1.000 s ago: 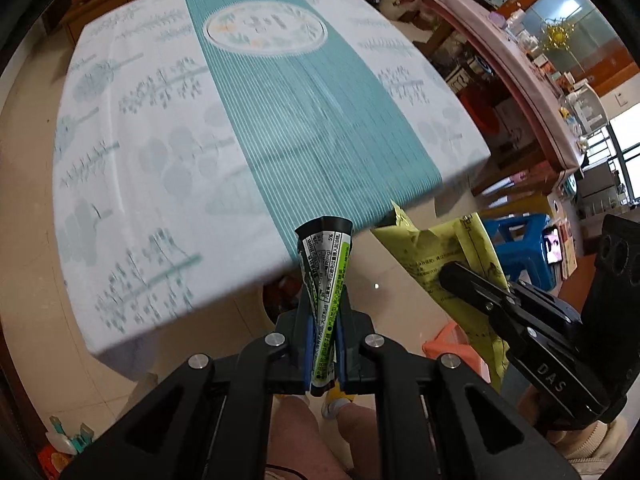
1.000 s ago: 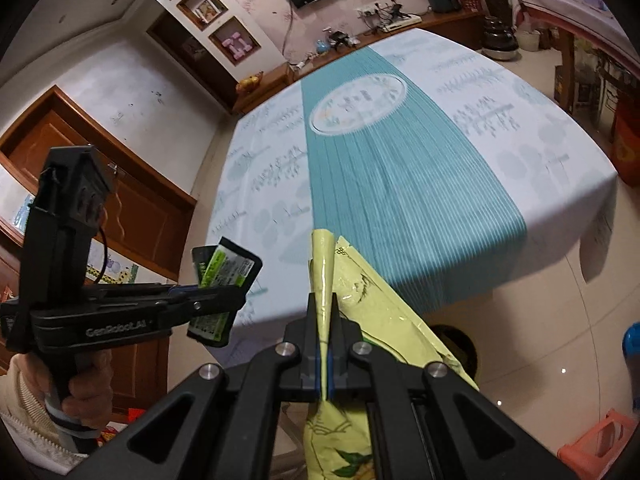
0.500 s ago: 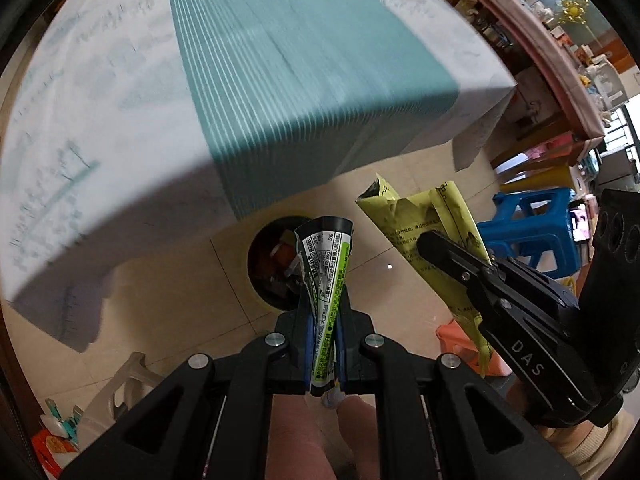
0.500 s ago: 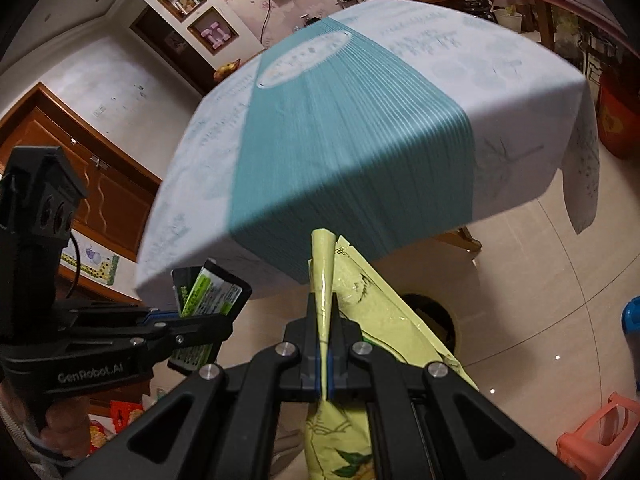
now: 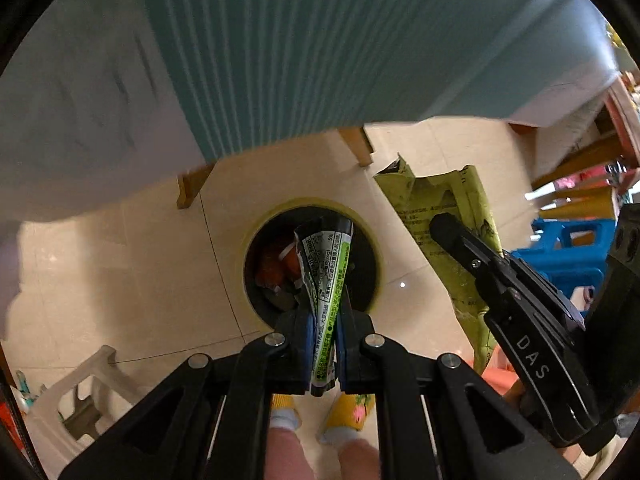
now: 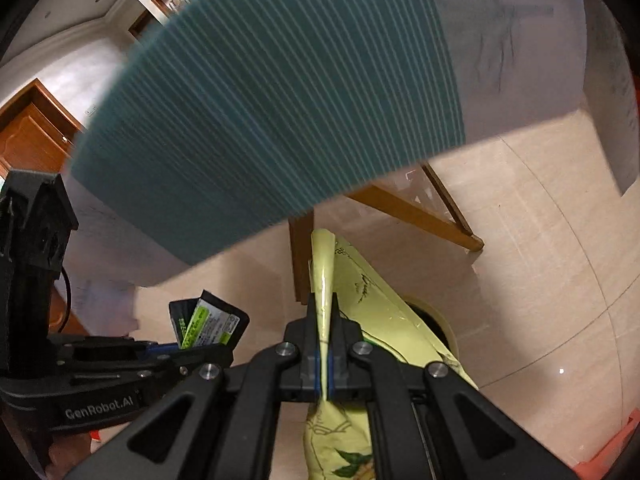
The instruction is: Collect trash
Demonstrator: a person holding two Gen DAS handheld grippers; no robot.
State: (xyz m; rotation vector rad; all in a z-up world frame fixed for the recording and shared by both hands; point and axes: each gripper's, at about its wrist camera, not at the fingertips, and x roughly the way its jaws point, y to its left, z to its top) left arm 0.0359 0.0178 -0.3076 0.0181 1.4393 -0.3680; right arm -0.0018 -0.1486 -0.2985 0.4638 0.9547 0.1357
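Note:
My left gripper is shut on a black and green wrapper and holds it right above a round yellow-rimmed trash bin on the floor, with trash inside. My right gripper is shut on a yellow-green snack bag. The bin's rim peeks out behind that bag. In the left wrist view the right gripper and its bag are to the right of the bin. In the right wrist view the left gripper and its wrapper are at lower left.
The table with its teal and white cloth overhangs the bin, and its wooden legs stand close behind. A white stool is at lower left, a blue stool at right. The person's feet are below.
Both grippers have tilted and dropped from over the tabletop toward the floor. The bin has come into view and now sits right under the left gripper's wrapper.

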